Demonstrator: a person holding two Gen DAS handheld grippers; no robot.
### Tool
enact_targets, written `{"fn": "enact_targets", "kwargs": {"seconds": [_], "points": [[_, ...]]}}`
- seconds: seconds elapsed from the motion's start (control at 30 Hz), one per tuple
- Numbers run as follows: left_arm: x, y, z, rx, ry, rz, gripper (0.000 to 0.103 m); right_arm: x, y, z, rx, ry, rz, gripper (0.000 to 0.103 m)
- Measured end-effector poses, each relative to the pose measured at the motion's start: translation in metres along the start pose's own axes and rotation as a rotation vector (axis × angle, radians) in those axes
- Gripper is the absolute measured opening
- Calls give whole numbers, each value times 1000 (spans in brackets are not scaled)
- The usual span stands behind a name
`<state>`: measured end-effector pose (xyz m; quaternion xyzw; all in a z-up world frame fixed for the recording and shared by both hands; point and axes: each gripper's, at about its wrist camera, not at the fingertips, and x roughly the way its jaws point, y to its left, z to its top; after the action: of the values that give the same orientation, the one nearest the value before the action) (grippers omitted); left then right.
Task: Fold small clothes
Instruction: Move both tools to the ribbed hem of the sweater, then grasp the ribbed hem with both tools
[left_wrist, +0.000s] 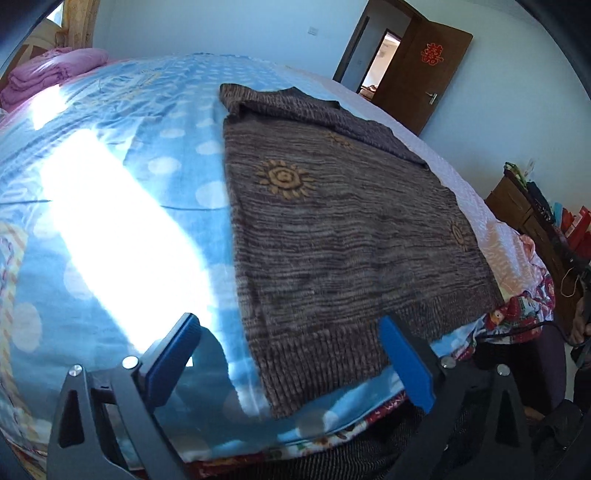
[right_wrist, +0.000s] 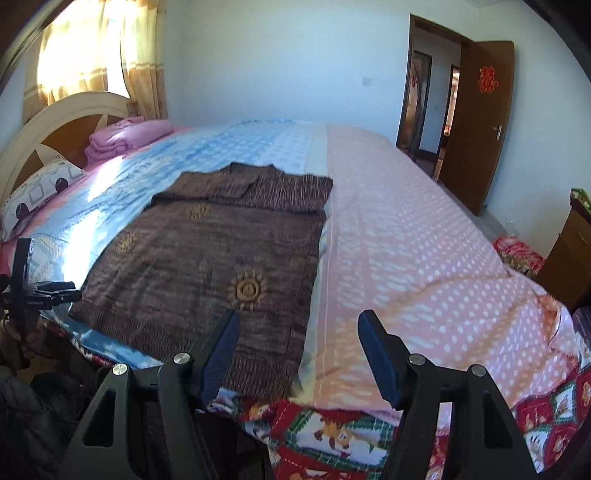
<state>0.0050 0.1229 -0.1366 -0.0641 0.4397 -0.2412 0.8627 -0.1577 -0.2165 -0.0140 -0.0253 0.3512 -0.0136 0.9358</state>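
Note:
A brown knitted sweater (left_wrist: 332, 229) with yellow sun motifs lies flat on the bed, its sleeves folded in over the top. It also shows in the right wrist view (right_wrist: 207, 251). My left gripper (left_wrist: 291, 325) is open and empty, just above the sweater's near hem at the bed's front edge. My right gripper (right_wrist: 299, 321) is open and empty, above the sweater's near right corner and the pink sheet. The left gripper also shows at the left edge of the right wrist view (right_wrist: 55, 290).
The bed has a blue dotted sheet (left_wrist: 110, 229) on the left and a pink dotted sheet (right_wrist: 406, 240) on the right. A folded pink blanket (right_wrist: 129, 136) and a pillow (right_wrist: 37, 192) lie at the headboard. A patterned quilt (right_wrist: 332, 432) hangs off the front edge. An open door (right_wrist: 476, 122) stands at the right.

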Motion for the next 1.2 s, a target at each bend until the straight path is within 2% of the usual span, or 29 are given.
{"fn": "enact_targets", "kwargs": {"seconds": [0.13, 0.23, 0.43, 0.57, 0.7, 0.73, 0.77, 0.8, 0.83, 0.87, 0.9, 0.93, 1.03, 1.2], "points": [[4, -9, 1, 18, 26, -10, 94, 34, -5, -27, 71, 107, 47, 67], [4, -14, -7, 47, 30, 26, 94, 59, -1, -36, 91, 181, 65, 67], [6, -22, -14, 87, 58, 55, 94, 82, 13, -40, 39, 239, 48, 66], [9, -28, -16, 110, 79, 79, 92, 104, 16, -41, 49, 317, 36, 50], [11, -31, -17, 123, 86, 114, 80, 107, 19, -40, 33, 335, -1, 48], [10, -30, -16, 113, 84, 111, 74, 107, 21, -41, 20, 345, -8, 45], [9, -29, -15, 99, 83, 107, 70, 107, 22, -42, 12, 354, -1, 28], [8, -27, -14, 87, 84, 100, 60, 108, 22, -43, 9, 365, 13, 11], [7, -27, -13, 77, 88, 90, 46, 109, 21, -44, 19, 377, 33, 7], [7, -25, -12, 62, 94, 77, 39, 111, 18, -45, 46, 388, 54, 7], [8, -23, -12, 43, 103, 62, 26, 112, 16, -46, 62, 383, 61, 7], [10, -21, -12, 24, 112, 52, 20, 111, 15, -46, 67, 376, 66, 6], [9, -17, -10, -6, 107, 42, 13, 106, 10, -43, 97, 363, 105, 6], [2, -19, 3, -23, 80, 12, 11, 87, -2, -22, 205, 293, 225, 6]]}}
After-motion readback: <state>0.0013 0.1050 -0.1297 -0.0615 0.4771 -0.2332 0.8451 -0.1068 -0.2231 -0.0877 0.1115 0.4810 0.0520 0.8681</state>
